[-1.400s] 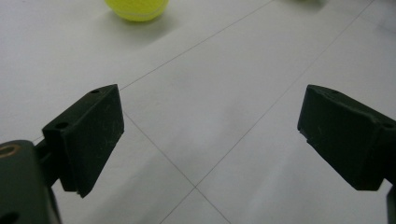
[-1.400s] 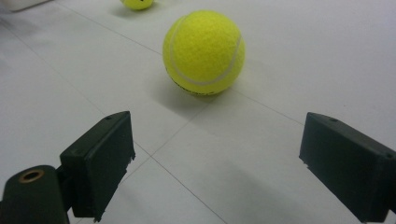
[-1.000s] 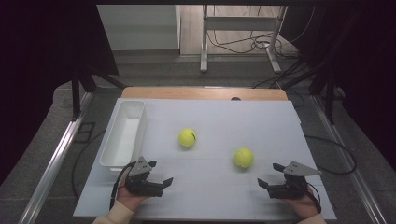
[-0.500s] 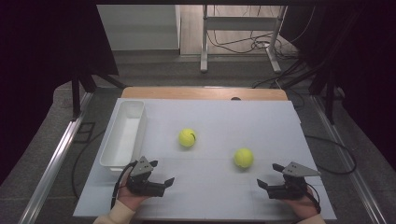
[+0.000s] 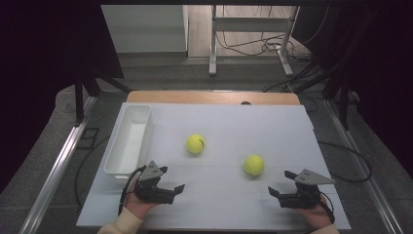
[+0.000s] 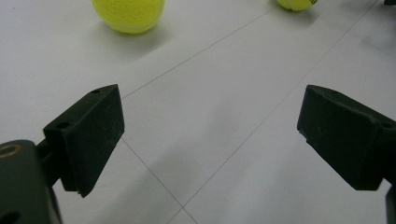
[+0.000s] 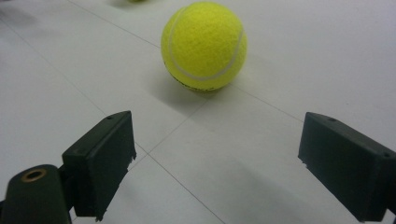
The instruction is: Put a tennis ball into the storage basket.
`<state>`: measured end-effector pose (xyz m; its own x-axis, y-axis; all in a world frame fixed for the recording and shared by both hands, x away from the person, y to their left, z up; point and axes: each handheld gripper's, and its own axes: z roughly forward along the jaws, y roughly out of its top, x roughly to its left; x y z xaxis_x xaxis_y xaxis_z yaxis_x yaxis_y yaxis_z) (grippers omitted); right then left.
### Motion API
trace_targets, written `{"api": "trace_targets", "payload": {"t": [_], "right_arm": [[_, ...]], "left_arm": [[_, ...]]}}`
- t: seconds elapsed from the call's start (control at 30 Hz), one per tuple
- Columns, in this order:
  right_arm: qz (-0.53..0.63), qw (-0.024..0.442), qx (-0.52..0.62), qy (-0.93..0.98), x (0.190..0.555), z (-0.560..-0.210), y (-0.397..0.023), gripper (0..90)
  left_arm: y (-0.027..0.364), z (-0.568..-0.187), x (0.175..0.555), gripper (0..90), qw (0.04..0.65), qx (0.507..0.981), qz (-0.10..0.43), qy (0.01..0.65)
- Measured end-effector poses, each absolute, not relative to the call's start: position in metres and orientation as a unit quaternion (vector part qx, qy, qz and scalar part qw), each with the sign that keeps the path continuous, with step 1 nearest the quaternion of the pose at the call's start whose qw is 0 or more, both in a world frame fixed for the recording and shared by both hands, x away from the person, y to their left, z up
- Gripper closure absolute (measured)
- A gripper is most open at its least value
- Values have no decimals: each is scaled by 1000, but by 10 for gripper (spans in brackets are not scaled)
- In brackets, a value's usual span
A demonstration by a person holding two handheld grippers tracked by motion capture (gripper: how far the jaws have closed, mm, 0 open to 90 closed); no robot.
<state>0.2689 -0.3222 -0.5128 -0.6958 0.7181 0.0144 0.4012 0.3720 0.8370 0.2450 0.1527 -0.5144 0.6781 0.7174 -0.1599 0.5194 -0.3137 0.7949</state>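
Observation:
Two yellow tennis balls lie on the white table top (image 5: 219,122). One ball (image 5: 195,144) is near the middle, the other ball (image 5: 253,165) is further right and closer to me. My left gripper (image 5: 172,178) rests at the front left, open, angled toward the balls. In the left gripper view its jaws (image 6: 210,140) stand wide apart over bare table, with the middle ball (image 6: 128,14) ahead and the other ball (image 6: 294,3) beyond. At the front right my right gripper (image 5: 279,182) is open; the right ball (image 7: 204,46) lies just ahead of its empty jaws (image 7: 215,163).
A long white tray (image 5: 146,134) lies along the left side of the table, just beyond my left gripper, with nothing visible in it. A wooden strip (image 5: 209,97) borders the far edge. Cables and a stand (image 5: 213,44) are on the floor behind.

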Motion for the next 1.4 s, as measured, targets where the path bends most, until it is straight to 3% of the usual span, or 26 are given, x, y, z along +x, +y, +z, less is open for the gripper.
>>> {"api": "trace_targets", "payload": {"t": [1.4], "right_arm": [[438,184,336,813,270,-512,-318,117]], "left_arm": [[128,-489,274,80,429,805,100,398]]}}
